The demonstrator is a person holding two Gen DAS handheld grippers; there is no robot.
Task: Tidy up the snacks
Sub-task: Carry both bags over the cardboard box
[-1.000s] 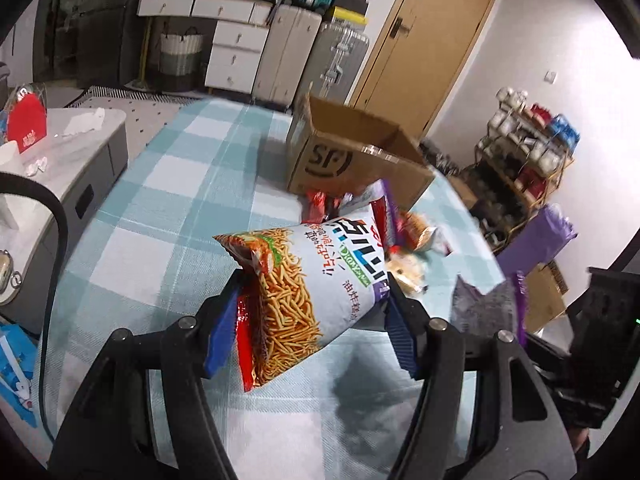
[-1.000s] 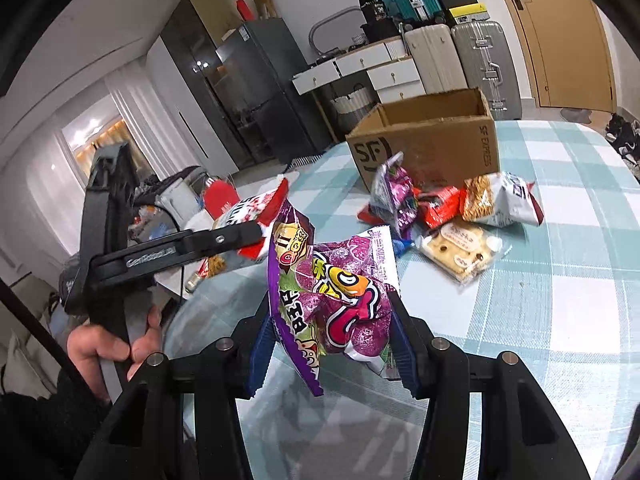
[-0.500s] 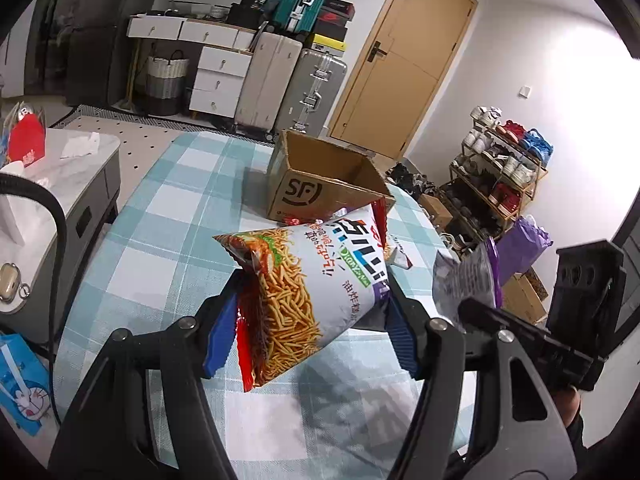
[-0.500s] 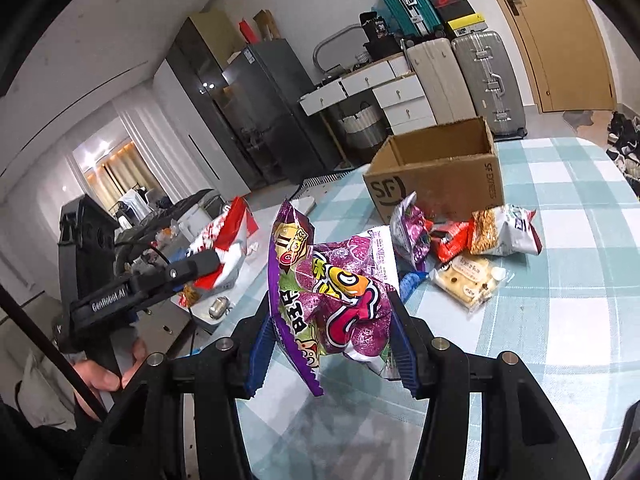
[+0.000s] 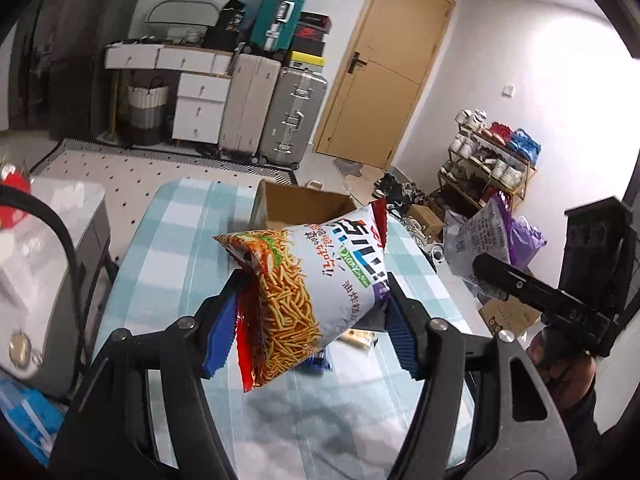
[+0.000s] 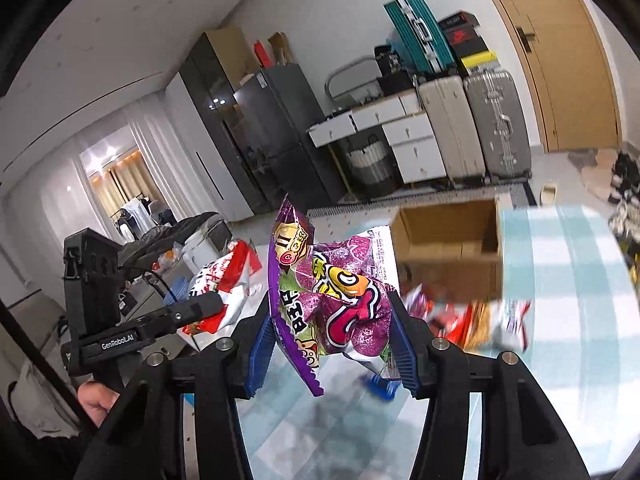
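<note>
Left gripper clamps noodle-snack bag, right gripper clamps purple candy bag, both held above table, likely bound for cardboard box.

Home living space, stacked suitcases, white drawers, shoe rack, fridge, checked tablecloth

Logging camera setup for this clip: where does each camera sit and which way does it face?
Left wrist: on the left hand-held gripper, looking along its fingers over the noodle-stick bag toward the cardboard box; the person's right hand shows.
Right wrist: on the right hand-held gripper, over the purple snack bag; the left hand shows.
Shared: box, checked tablecloth, suitcases.
</note>
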